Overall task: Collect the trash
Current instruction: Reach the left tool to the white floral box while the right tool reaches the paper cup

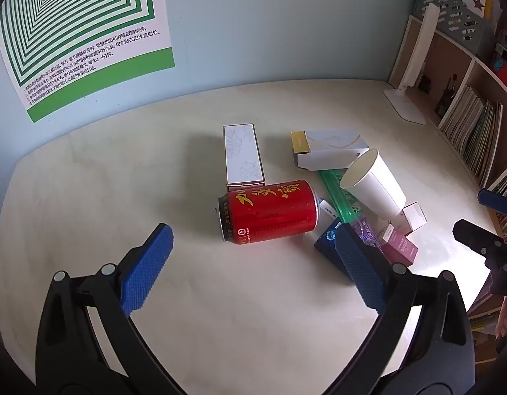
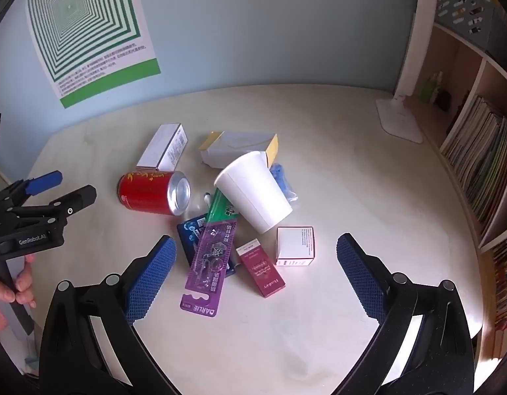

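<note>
Facing pale table (image 1: 88, 197), blue wall (image 1: 269, 26), bookshelf (image 2: 483, 151)

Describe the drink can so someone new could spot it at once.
On the pale round table, a heap of trash sits mid-surface. At its left edge lies the red can, on its side, beside the white paper cup; it alone is metal, red with gold characters.

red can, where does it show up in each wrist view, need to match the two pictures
Left wrist: the red can lies on its side at picture centre, just ahead of the open left gripper.
Right wrist: the red can lies left of centre, its silver top facing right, up and left of the open right gripper.
Shared landmark: the tipped white paper cup, right of the can in both.
</note>
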The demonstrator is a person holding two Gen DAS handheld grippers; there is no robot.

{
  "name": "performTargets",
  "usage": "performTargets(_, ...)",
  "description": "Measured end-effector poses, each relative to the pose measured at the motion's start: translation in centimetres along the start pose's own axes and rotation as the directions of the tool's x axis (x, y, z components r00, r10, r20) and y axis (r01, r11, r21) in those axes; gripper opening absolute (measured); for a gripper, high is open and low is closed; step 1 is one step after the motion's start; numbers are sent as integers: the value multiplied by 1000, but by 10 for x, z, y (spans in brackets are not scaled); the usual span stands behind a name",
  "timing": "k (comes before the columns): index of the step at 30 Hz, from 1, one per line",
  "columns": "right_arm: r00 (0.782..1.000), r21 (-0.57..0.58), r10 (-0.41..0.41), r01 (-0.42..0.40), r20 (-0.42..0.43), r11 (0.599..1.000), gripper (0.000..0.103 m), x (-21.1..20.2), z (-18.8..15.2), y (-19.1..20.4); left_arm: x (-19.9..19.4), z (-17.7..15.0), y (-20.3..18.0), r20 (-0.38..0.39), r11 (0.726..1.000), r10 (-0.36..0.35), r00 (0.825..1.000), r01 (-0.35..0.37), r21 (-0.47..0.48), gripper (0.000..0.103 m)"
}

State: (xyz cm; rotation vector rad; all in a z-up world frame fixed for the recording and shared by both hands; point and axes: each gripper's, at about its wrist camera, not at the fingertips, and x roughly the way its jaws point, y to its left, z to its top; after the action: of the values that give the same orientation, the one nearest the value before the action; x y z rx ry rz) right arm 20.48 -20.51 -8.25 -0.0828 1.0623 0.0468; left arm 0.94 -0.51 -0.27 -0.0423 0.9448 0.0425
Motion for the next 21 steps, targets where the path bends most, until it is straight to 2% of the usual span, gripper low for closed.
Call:
performTargets(13,999,-8,2,-3,-36,1000,97,22,2,1,27,1,2,-68,1000,-13,998,12,-9,96)
performTargets(21,995,-3,13,-13,-100,1000,97,39,9,-5,43,7,-2,-96,1000,-17,995,17,-1,96)
